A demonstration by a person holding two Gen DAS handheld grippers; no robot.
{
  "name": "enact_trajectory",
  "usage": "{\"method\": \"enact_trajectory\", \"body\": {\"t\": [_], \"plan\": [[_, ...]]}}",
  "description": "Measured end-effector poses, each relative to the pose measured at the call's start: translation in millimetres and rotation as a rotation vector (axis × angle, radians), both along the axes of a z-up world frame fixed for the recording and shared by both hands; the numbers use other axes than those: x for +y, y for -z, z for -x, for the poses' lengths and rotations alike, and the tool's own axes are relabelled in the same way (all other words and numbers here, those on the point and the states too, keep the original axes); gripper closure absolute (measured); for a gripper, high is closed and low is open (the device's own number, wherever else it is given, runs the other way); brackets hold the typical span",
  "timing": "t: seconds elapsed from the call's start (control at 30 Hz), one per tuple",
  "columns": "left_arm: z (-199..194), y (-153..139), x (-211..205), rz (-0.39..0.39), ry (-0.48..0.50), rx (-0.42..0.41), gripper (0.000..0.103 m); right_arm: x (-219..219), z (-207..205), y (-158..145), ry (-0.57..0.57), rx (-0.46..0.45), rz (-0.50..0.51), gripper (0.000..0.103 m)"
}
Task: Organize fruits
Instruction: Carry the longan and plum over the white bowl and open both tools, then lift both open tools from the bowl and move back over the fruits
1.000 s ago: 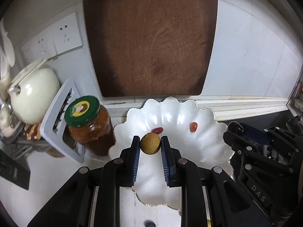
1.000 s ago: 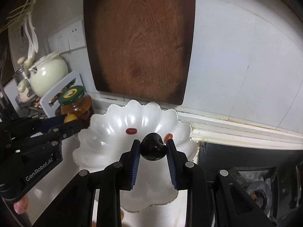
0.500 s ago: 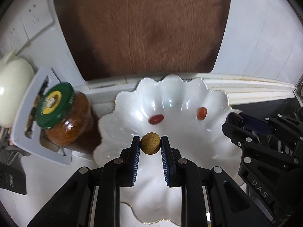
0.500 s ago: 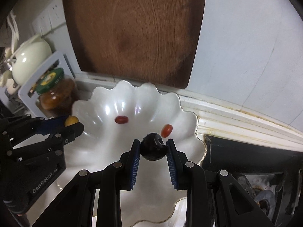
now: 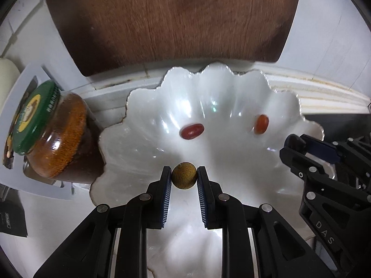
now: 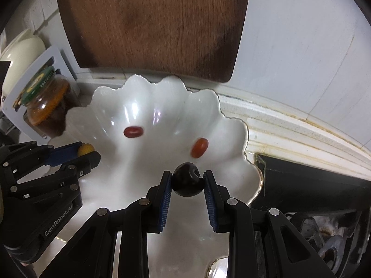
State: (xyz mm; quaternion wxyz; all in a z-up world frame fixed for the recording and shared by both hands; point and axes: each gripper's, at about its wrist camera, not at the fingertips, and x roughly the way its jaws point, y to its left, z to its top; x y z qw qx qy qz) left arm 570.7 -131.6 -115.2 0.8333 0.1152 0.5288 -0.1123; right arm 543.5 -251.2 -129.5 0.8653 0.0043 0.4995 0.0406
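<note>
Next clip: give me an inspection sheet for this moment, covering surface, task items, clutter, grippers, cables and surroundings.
Surface: pale counter, mostly covered by a white scalloped bowl.
Job's things: two small red fruits lie apart in the bowl, one near the middle, one further right; a brownish round fruit and a dark round fruit are held above it.
Clutter: green-lidded jar beside the bowl; white teapot behind it.
Grippers: left gripper shut on the brownish round fruit; right gripper shut on the dark round fruit.
Cables: nothing seen.
Surroundings: wooden cutting board leaning on the wall; stove to the right.
</note>
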Motion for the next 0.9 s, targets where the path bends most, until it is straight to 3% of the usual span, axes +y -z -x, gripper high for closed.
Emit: {"method": "enact_trajectory", "body": {"t": [0.13,0.27,0.33,0.37,0.6,0.9], "plan": [[-1.1,5.3,-2.1,-0.005,0.007,0.012,0.079,0.1,-1.5,4.9,0.000,0.014,-0.003,0.074],[-0.4,4.6,-3.0,-0.009,0.011,0.002,0.059,-2.4,-4.4,10.2,0.010,0.032,-0.011,0.072],[1.2,2.7,-3.6,-0.018,0.010,-0.011,0.056,-3.9,-5.3,11.2,0.015,0.036,-0.010,0.059],[2.2,1.2,-3.2,-0.018,0.009,-0.015,0.052,-4.8,-4.4,10.6,0.020,0.030,-0.007,0.057],[16.5,-18.2,0.5,-0.025,0.003,-0.065,0.045,-9.8,10.4,-4.4,0.038,-0.012,-0.001,0.056],[42.2,-50.3,8.5,-0.011,-0.003,-0.156,0.042,-11.5,42.3,-29.3,0.045,-0.085,0.011,0.056]]}}
